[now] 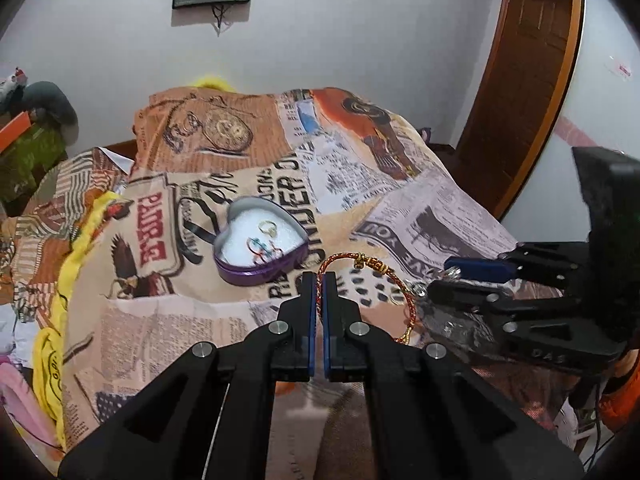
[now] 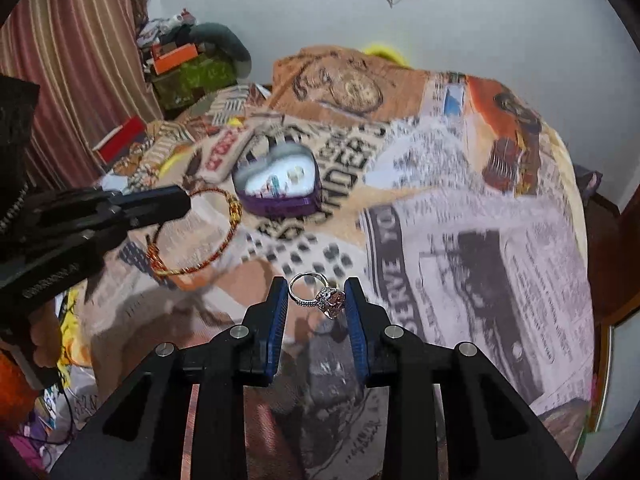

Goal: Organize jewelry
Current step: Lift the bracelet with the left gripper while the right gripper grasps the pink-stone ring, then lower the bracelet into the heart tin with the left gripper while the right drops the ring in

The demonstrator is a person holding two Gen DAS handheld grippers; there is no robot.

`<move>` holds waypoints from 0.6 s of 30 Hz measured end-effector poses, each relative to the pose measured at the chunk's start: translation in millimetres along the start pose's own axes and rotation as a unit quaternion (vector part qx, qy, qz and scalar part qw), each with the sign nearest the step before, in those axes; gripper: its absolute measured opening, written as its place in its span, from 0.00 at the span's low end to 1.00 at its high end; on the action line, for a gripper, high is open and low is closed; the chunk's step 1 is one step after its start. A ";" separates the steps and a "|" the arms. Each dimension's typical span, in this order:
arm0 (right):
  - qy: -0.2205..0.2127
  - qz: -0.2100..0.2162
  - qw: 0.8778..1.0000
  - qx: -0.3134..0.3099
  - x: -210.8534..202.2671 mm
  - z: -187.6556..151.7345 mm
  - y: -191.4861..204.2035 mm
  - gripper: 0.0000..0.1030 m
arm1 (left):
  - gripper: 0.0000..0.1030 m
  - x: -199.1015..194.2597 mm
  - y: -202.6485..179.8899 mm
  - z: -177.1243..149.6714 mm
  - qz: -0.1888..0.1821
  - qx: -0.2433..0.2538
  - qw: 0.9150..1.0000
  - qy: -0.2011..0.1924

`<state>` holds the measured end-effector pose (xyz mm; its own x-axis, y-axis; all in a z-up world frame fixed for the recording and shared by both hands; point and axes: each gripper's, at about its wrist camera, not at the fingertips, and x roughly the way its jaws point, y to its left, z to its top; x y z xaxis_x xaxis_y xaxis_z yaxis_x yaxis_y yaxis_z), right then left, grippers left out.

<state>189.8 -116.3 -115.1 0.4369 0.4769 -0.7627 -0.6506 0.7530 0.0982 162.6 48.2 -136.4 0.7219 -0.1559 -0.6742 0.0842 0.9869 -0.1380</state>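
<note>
A purple heart-shaped tin (image 1: 262, 270) lined with white foam sits open on the printed bedspread; it holds a gold ring (image 1: 268, 227) and a coloured piece (image 1: 262, 247). My left gripper (image 1: 319, 280) is shut on a red and gold braided bracelet (image 1: 372, 265), just right of and nearer than the tin. My right gripper (image 2: 318, 298) is shut on a silver ring with a pink stone (image 2: 320, 295), held above the bedspread. The tin (image 2: 280, 202) and bracelet (image 2: 224, 240) also show in the right wrist view, with the left gripper (image 2: 176, 202) at the bracelet's left end.
The bed is covered by a newspaper-print bedspread (image 1: 400, 208) with a pillow (image 1: 224, 128) at the back. Clutter and boxes (image 2: 180, 68) sit at the far left by a curtain. A wooden headboard (image 1: 528, 64) stands at the right.
</note>
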 end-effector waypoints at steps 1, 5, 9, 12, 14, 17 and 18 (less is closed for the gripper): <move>-0.007 0.001 1.000 -0.003 -3.1 5.4 2.1 0.25 | 0.01 -0.8 2.2 2.0 0.002 -0.001 1.000 -0.002; -0.028 0.005 1.000 -0.006 -8.2 20.3 5.6 0.25 | 0.01 -3.7 14.5 10.4 0.013 -0.008 1.000 -0.014; -0.044 0.010 0.999 -0.008 -7.6 35.1 7.8 0.25 | 0.01 -3.7 26.8 17.4 0.026 -0.014 0.999 -0.024; -0.051 0.014 0.999 -0.008 -2.0 46.2 8.9 0.25 | 0.01 1.2 39.1 21.8 0.032 -0.022 0.999 -0.024; -0.052 0.017 0.998 -0.008 2.5 51.4 9.4 0.25 | 0.01 5.6 45.4 23.6 0.035 -0.026 0.999 -0.024; -0.051 0.018 0.998 -0.011 10.8 57.8 11.1 0.25 | 0.01 14.4 56.8 26.7 0.039 -0.032 0.999 -0.020; -0.049 0.019 0.999 -0.013 15.9 60.8 12.0 0.25 | 0.01 17.9 60.0 27.9 0.041 -0.033 0.998 -0.018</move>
<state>226.7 -72.2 -87.1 0.4699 0.5475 -0.6924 -0.6829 0.7225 0.1078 199.7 105.7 -136.4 0.7492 -0.0712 -0.6585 -0.0210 0.9912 -0.1310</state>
